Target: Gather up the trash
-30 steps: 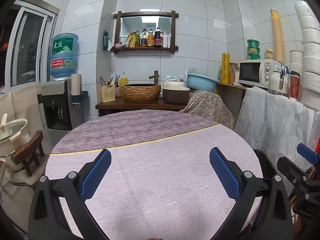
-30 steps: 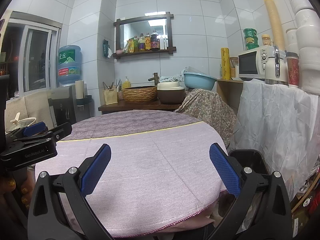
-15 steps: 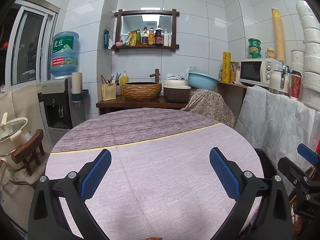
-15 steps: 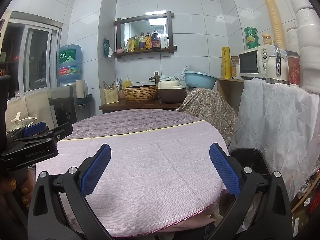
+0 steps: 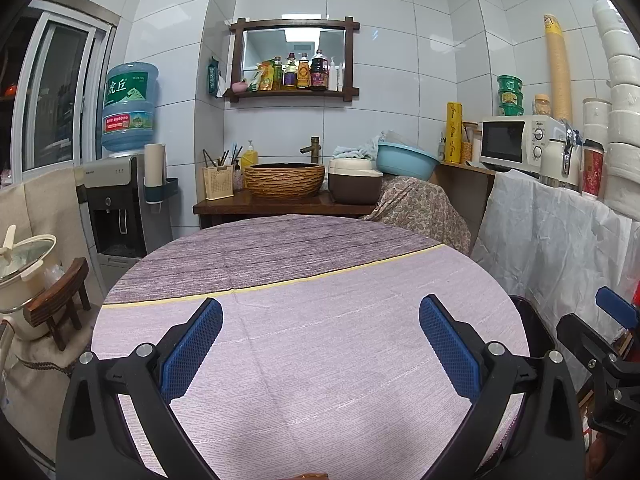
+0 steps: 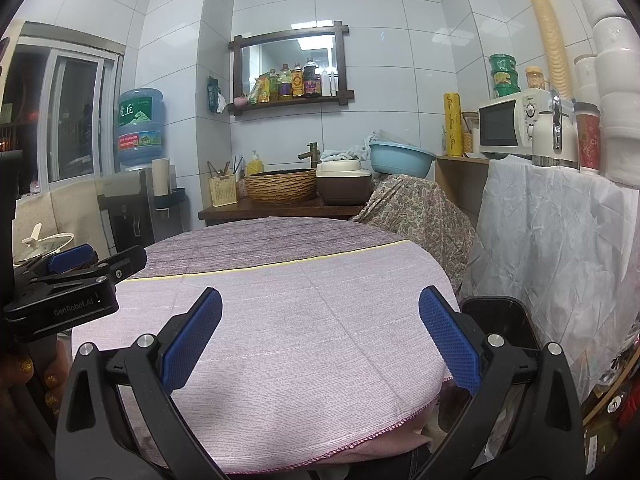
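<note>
Trash? I see none on the round table [image 5: 312,320]. My left gripper [image 5: 320,344] and right gripper [image 6: 320,340] hover spread wide, empty. Black bin [image 6: 500,324] sits just beside the table's edge; reaching blind could snag the tablecloth.

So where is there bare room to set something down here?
The round table's lilac cloth lies bare between the open left gripper and the yellow stripe; the grey half beyond is bare too. The wooden counter is crowded: woven basin, brown cooker. The right gripper is open.
</note>
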Demonstrator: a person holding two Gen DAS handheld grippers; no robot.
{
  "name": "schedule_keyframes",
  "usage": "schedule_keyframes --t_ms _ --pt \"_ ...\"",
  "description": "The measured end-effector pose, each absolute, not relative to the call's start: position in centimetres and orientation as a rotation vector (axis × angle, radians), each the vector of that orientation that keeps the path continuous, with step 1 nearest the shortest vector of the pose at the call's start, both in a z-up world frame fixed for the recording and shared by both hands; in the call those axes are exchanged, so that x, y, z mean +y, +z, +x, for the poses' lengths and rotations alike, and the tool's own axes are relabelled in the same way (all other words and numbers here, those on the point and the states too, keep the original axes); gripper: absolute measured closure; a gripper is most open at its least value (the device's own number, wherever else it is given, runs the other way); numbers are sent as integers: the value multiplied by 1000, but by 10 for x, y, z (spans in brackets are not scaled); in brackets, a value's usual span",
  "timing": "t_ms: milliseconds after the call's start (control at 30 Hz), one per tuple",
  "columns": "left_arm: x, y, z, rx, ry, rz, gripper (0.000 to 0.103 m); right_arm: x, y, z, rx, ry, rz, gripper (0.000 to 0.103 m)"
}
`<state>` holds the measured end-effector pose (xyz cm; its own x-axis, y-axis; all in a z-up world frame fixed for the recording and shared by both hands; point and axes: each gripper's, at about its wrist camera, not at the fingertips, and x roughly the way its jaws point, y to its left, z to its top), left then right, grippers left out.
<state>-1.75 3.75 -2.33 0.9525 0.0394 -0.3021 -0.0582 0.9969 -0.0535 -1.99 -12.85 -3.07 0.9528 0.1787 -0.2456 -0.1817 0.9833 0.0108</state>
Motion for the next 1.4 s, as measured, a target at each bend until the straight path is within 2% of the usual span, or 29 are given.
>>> schedule_keyframes --t_ms 1400 --pt "38 -21 -18 303 57 -57 5 -129 -27 -21 251 187 -14 6"
